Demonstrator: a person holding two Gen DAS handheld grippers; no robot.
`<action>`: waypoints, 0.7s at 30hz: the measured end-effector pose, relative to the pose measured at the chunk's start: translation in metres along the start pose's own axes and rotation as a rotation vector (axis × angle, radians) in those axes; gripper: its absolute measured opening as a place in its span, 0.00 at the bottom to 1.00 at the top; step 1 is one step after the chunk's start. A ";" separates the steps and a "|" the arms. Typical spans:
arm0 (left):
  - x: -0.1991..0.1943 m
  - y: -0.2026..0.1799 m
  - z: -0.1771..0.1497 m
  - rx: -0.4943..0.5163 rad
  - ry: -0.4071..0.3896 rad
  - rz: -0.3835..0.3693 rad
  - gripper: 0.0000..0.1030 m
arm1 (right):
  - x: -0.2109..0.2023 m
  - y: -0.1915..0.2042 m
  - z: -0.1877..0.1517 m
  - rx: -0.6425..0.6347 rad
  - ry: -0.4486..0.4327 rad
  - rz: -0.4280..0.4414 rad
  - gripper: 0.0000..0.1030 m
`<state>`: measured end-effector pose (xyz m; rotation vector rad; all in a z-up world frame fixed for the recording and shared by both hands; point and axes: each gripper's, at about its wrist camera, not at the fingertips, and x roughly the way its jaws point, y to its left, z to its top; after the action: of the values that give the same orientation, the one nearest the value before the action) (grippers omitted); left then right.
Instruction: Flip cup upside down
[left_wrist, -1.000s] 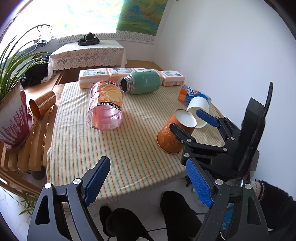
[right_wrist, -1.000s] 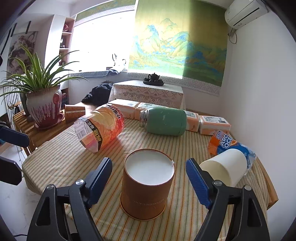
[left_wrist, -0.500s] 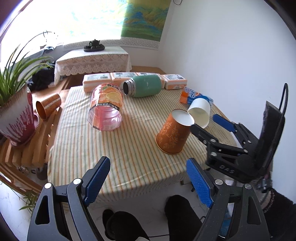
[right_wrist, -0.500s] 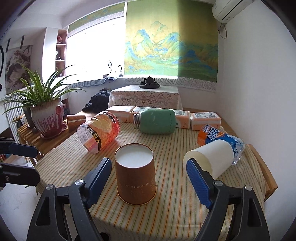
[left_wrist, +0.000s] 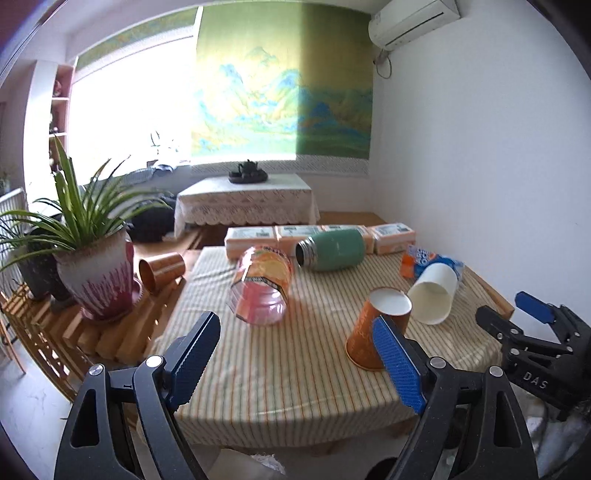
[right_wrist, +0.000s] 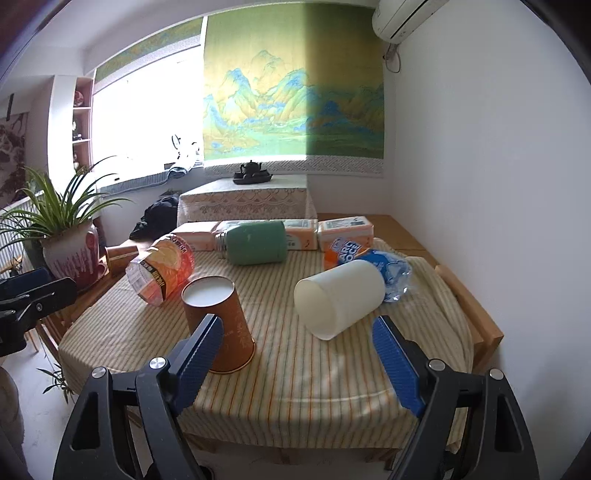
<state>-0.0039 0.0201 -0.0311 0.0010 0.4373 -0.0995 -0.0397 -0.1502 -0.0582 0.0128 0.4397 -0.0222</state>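
Standing upside down near the table (right_wrist: 476, 354) edge, the orange cup (right_wrist: 221, 325) faces both wide-spread tongs.

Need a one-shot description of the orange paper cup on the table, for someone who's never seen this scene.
Start at the striped tablecloth on the table and go to its near edge. The orange paper cup stands there upside down, wide mouth on the cloth, white base up. The white cup beside it lies on its side, as does the green flask behind.

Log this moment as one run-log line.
orange cup: upside down on table | white cup: on its side | left gripper: open | right gripper: open
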 end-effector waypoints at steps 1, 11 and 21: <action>-0.003 -0.002 0.000 0.001 -0.019 0.014 0.85 | -0.004 -0.001 0.001 -0.001 -0.012 -0.013 0.78; -0.016 -0.015 -0.005 0.030 -0.066 0.048 0.87 | -0.038 -0.020 0.004 0.047 -0.100 -0.087 0.78; -0.022 -0.018 -0.003 0.038 -0.074 0.046 0.89 | -0.043 -0.022 0.006 0.053 -0.117 -0.092 0.78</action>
<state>-0.0265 0.0041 -0.0244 0.0450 0.3611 -0.0629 -0.0769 -0.1712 -0.0348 0.0436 0.3224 -0.1241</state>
